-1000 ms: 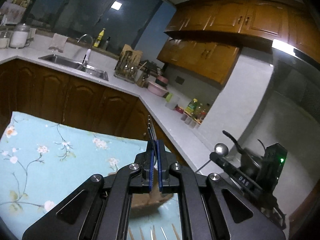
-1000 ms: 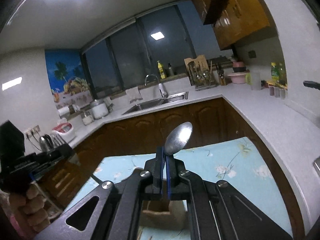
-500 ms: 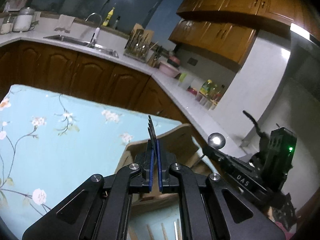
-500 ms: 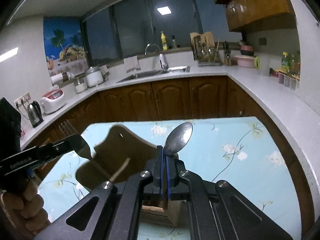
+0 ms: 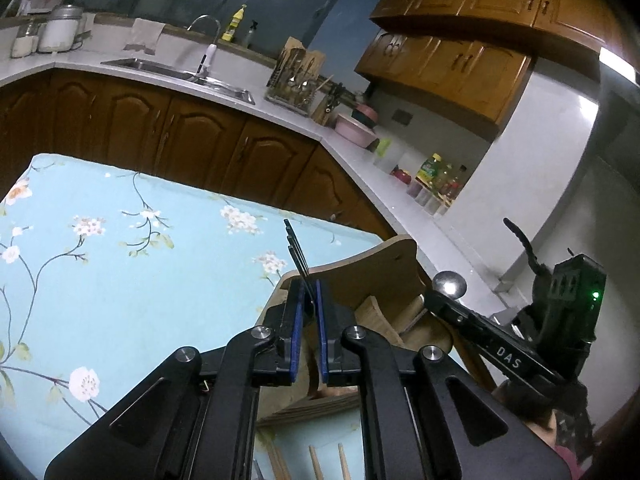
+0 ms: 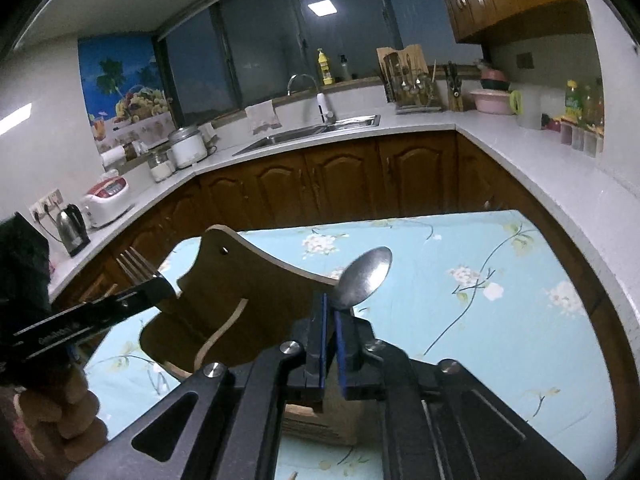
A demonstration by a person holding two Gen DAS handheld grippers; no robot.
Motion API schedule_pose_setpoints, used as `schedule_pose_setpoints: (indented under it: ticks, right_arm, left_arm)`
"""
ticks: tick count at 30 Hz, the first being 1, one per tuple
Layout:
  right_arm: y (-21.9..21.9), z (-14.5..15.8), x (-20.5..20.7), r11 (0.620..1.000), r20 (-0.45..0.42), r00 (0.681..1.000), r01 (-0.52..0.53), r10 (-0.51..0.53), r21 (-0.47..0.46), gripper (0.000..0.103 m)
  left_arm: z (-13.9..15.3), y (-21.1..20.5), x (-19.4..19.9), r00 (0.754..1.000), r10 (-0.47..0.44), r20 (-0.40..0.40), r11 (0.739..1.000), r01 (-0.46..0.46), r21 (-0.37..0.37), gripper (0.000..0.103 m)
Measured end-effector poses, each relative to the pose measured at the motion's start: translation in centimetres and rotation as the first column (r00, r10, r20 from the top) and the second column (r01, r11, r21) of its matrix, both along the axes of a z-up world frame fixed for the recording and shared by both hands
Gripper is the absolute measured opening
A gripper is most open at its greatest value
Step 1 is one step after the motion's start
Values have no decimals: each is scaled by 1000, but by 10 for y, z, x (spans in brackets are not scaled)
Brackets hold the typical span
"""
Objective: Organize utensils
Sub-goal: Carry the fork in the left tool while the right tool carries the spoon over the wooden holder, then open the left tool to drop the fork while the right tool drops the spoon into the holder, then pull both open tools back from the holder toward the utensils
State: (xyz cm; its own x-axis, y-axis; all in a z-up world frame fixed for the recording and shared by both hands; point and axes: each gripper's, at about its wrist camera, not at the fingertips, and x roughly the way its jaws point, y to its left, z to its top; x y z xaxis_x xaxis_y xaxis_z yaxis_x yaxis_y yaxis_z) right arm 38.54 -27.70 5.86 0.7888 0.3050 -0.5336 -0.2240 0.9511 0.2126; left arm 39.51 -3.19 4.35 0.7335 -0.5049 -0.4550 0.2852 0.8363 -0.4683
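My left gripper [image 5: 307,300] is shut on a metal fork [image 5: 297,252], tines pointing up and forward; the fork also shows in the right wrist view [image 6: 136,266]. My right gripper [image 6: 331,312] is shut on a metal spoon [image 6: 366,278], bowl up; its bowl shows in the left wrist view [image 5: 450,283]. Both hover just over a wooden utensil holder [image 6: 224,300] with a curved back and slots, standing on the floral blue tablecloth [image 6: 460,280]. The holder also shows in the left wrist view [image 5: 368,276].
Wooden chopstick ends [image 5: 316,462] lie at the bottom of the left wrist view. Behind the table run dark wood cabinets [image 6: 340,184] and a white counter with sink [image 6: 312,132], kettle [image 6: 72,224] and jars [image 6: 186,146].
Both grippers have tilted down and come closer to the wooden holder, which has come into fuller view. Fork and spoon stay gripped.
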Motion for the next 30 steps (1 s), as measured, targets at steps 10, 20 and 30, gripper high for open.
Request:
schedule_pose_setpoints:
  ticks: [10, 20, 30]
  right_arm:
    - [-18, 5, -18, 998, -1, 999, 47, -47, 50, 37]
    - [-38, 12, -81, 987, 64, 995, 66, -76, 148, 89]
    - [-34, 6, -160, 985, 99, 991, 74, -90, 155, 96]
  left_arm:
    - [11, 10, -17, 999, 47, 2, 999, -47, 2, 46]
    - [3, 49, -74, 987, 162, -24, 986, -163, -28, 90]
    - [-6, 65, -149, 981, 192, -9, 981, -192, 21, 91]
